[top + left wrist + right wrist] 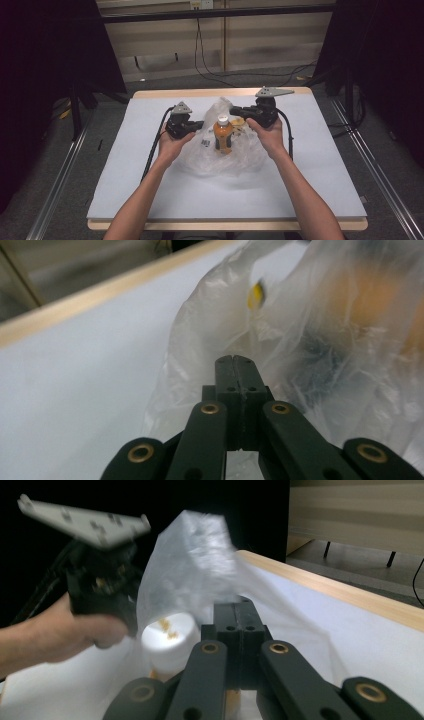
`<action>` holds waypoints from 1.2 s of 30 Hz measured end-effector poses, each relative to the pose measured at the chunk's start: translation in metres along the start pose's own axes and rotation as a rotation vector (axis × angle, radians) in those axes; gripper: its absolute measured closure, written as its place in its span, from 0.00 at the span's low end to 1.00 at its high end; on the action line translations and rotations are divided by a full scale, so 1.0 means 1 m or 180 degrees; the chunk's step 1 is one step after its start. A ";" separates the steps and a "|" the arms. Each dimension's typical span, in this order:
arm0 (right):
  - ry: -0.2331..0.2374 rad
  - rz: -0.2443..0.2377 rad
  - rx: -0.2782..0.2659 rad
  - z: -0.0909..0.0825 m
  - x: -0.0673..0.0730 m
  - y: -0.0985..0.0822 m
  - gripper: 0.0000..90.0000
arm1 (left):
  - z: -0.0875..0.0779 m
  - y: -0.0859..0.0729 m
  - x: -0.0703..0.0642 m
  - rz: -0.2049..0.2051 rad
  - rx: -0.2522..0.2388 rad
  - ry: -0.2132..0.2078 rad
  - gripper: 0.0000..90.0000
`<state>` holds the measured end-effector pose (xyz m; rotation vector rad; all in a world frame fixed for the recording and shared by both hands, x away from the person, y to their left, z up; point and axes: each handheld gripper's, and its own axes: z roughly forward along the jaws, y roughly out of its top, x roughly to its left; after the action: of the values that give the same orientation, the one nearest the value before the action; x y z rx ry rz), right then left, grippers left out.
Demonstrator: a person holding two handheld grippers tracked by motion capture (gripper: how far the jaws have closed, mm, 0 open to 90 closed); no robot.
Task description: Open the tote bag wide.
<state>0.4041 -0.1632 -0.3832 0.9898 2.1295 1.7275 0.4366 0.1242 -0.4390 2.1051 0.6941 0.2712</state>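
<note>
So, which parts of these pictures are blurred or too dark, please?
High view: sharp and evenly lit on the table, but both sides of the room are almost black. Left gripper view: the jaws are sharp, while the plastic bag and the orange shape inside it are out of focus. Right gripper view: the other gripper and the bag's raised edge are smeared, and the background behind them is black.

Bottle [370, 295] blurred behind bag [210, 330] film — label unreadable, lower bag cut off.
</note>
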 end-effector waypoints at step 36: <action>-0.0426 -0.0066 0.1428 -0.039 -0.040 -0.113 1.00 | -0.046 -0.083 0.024 0.0041 0.0428 0.0143 1.00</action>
<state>0.3722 -0.2273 -0.4871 1.1449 2.4778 1.1540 0.4052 0.2077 -0.4800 2.2377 0.7435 0.2867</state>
